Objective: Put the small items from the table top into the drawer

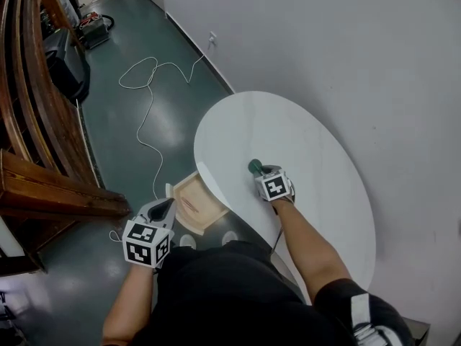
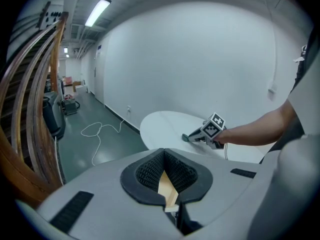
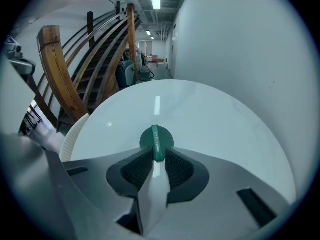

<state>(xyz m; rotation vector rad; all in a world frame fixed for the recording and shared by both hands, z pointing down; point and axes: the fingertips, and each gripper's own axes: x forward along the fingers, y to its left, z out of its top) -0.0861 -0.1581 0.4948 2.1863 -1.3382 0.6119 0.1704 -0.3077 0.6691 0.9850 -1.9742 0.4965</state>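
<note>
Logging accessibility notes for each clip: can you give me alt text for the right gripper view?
The right gripper has its jaws slightly apart, with the upright band of a small green round item between their tips, on a white round table. Behind are a curved wooden staircase at left and a white wall at right.

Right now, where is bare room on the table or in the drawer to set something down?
The table top is bare all round the green item: toward the wall and the far rim. Crowded only at that item, between the right gripper's open jaws. The open drawer is mostly bare wood; the left gripper grips its outer edge.
</note>
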